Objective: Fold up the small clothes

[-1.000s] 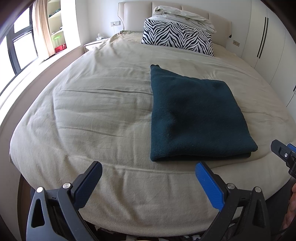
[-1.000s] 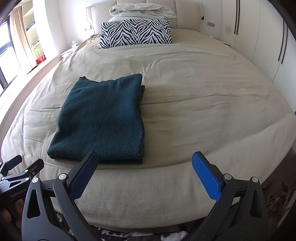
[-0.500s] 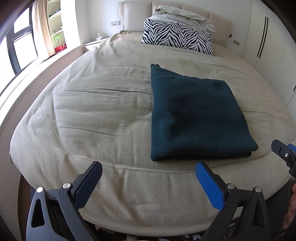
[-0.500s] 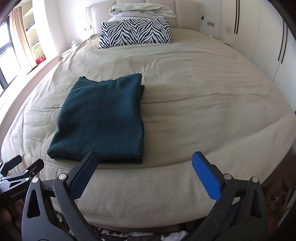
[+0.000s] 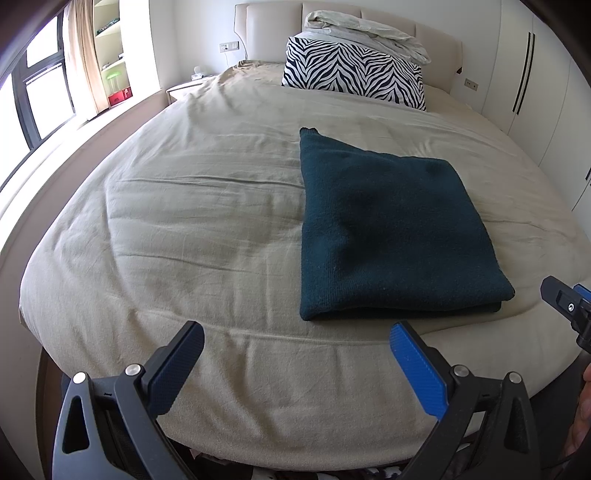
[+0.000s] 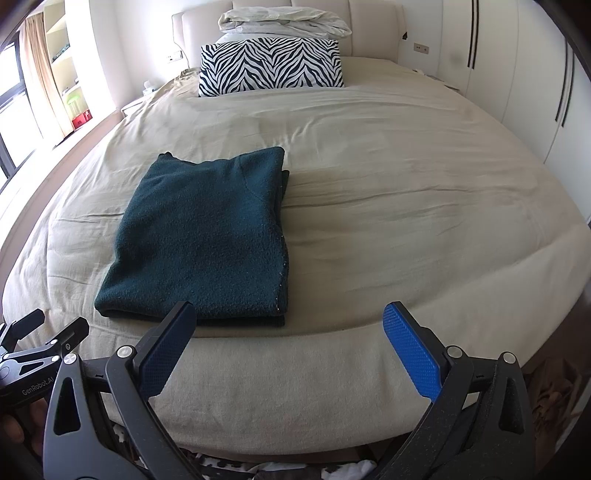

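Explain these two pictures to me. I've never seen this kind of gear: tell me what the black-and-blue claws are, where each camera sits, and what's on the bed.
Each claw is a hand-held two-finger gripper; a person carries one in each hand. A fisheye camera on each looks forward along its fingers.

One picture is from the left gripper, the other from the right gripper. Both are open and hold nothing, just short of the bed.

On the bed lies a folded dark teal garment, with a zebra-print pillow by the headboard and pale bedding on it.
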The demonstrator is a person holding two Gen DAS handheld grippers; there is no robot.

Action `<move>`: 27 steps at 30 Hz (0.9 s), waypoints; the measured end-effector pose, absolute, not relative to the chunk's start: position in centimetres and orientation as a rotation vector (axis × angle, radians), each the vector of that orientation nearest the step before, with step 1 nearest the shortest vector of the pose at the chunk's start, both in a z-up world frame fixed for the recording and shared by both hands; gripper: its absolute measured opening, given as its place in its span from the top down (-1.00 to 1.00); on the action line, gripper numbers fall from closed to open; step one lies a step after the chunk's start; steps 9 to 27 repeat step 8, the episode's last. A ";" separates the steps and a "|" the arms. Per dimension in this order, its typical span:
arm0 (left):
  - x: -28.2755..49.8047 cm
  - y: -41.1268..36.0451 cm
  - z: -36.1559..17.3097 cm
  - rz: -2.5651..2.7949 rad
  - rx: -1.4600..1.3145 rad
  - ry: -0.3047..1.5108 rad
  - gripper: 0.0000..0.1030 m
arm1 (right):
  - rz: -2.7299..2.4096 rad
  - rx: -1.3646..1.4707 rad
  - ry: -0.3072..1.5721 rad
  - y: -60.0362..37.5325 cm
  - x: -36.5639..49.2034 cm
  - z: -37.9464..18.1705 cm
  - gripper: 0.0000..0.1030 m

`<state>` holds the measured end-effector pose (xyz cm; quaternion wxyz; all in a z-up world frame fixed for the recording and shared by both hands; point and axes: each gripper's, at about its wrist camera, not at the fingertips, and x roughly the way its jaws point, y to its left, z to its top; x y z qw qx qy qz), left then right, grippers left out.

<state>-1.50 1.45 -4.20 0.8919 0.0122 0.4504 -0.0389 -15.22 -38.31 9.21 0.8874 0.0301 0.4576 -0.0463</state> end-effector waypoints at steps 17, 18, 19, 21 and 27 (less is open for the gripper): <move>-1.4 1.7 -4.4 -0.076 0.020 0.938 -1.00 | -0.095 0.065 0.953 -38.2 -15.3 9.3 -1.00; -1.4 1.7 -4.4 -0.076 0.020 0.938 -1.00 | -0.095 0.065 0.953 -38.2 -15.3 9.3 -1.00; -1.4 1.7 -4.4 -0.076 0.020 0.938 -1.00 | -0.095 0.065 0.953 -38.2 -15.3 9.3 -1.00; -1.4 1.7 -4.4 -0.076 0.020 0.938 -1.00 | -0.095 0.065 0.953 -38.2 -15.3 9.3 -1.00; -1.4 1.7 -4.4 -0.076 0.020 0.938 -1.00 | -0.095 0.065 0.953 -38.2 -15.3 9.3 -1.00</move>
